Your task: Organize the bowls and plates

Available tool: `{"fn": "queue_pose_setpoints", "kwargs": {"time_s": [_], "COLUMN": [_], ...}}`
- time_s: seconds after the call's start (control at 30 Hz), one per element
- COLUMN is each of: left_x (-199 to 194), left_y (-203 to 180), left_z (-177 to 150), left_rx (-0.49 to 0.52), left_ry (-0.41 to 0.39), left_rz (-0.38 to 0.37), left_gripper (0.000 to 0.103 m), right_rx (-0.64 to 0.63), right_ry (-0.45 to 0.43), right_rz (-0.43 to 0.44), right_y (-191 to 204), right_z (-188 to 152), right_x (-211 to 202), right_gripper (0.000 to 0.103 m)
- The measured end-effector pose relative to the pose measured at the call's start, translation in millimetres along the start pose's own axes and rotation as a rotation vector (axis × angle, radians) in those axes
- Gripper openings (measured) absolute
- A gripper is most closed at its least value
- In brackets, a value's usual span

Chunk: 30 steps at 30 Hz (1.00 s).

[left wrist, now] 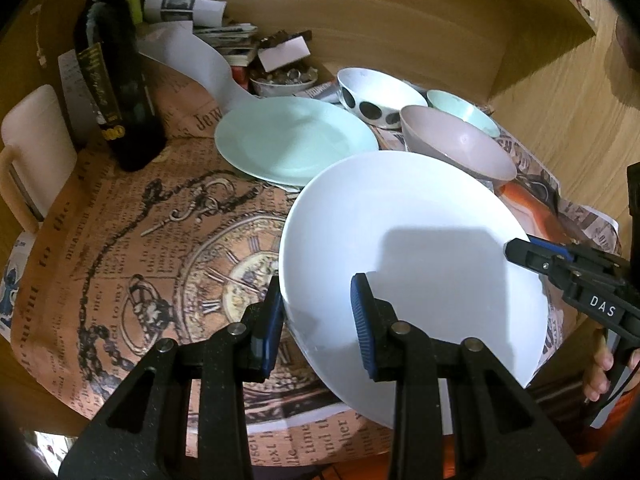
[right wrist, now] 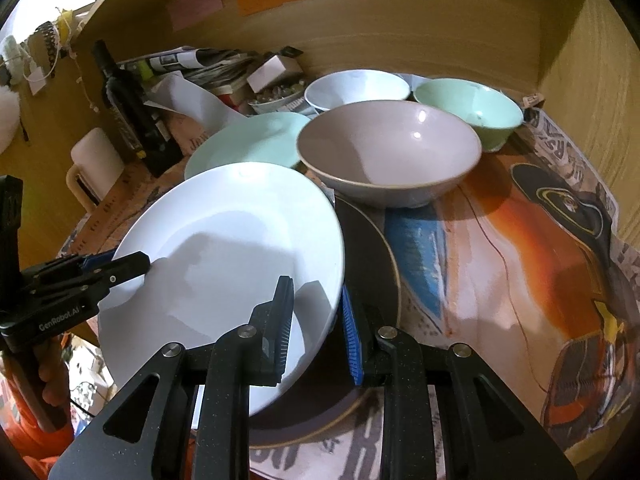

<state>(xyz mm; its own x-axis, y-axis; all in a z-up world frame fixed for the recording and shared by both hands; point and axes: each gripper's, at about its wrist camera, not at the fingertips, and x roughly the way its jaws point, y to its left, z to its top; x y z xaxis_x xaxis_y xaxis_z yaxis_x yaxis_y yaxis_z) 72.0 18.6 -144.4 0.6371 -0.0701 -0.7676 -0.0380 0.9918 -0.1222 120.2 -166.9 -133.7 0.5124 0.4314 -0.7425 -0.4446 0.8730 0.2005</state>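
A large white plate is held tilted above the table between both grippers. My left gripper is shut on its left rim, one finger above and one below. My right gripper is shut on its right rim; it shows in the left wrist view too. Under the white plate lies a dark plate with a pale rim. Behind are a mint plate, a pinkish-grey bowl, a mint bowl and a white black-dotted bowl.
A dark wine bottle and a cream mug stand at the left. A small dish of trinkets, papers and a box crowd the back. Wooden walls enclose the back and right. Printed paper covers the table.
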Motion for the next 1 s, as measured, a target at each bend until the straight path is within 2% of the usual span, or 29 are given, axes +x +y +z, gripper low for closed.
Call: {"fn": "queue_pose_setpoints", "kwargs": {"time_s": [0.67,0.87,1.0], "left_x": [15,16,18], "left_y": [-13,-18,-19], "left_z": [-4,-6,-6], "left_rx": [0.039,0.089,0.104], "left_ry": [0.032,0.010,0.004], "left_rz": [0.000,0.041,0.043], "left_gripper": [0.034,0.034,0.034], "right_rx": [0.032,0.012,0.004], "right_ry": [0.006,0.005,0.001], "right_rz": [0.007,0.000,-0.014], "right_y": [-20,-18,-17], "right_z": [-9,-10,-10], "right_x": [-4,-7,-9], "right_gripper": [0.022,0.021,0.022]}}
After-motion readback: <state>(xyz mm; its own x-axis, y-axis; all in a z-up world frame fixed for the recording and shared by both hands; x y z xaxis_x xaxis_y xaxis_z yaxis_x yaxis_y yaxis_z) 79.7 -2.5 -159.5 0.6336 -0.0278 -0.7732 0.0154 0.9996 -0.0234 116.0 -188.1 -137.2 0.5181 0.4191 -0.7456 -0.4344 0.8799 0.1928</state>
